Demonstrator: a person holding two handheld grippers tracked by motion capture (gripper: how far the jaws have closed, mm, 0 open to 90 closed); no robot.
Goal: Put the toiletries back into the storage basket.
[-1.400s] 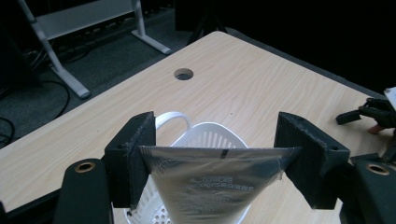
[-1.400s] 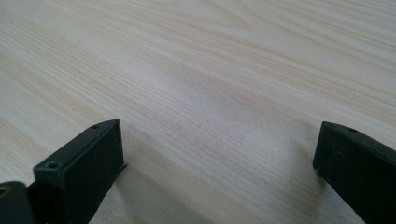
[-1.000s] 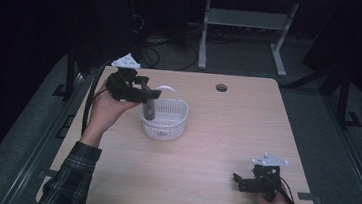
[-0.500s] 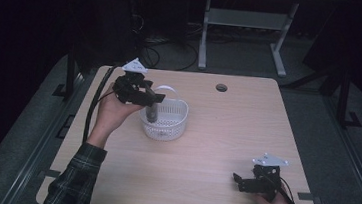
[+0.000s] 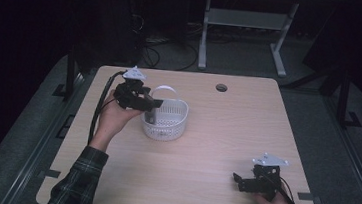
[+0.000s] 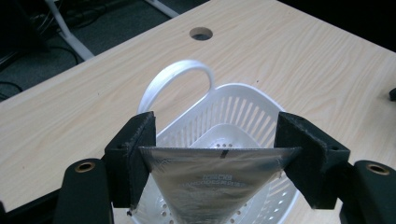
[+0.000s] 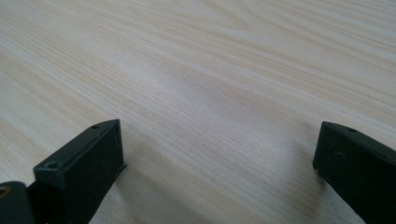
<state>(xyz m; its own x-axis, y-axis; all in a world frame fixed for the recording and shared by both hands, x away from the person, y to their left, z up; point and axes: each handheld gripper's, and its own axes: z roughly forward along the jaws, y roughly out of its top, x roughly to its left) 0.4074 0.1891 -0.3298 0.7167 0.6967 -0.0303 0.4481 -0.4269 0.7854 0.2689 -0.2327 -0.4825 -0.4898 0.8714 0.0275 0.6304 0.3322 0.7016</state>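
A glossy silver foil pouch (image 6: 212, 179), triangular, is pinched by the left gripper (image 6: 217, 154) above the perforated white plastic basket (image 5: 169, 123). The right gripper (image 5: 256, 182), jaws spread, is held well apart from the basket on the woodgrain bench (image 5: 226, 131).

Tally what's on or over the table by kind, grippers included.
White slotted basket: 1
Silvery foil pouch, clamped in the left gripper over the basket: 1
Grippers: 2, the left gripper and the right gripper, whose jaws stand apart over bare wood
Total: 4
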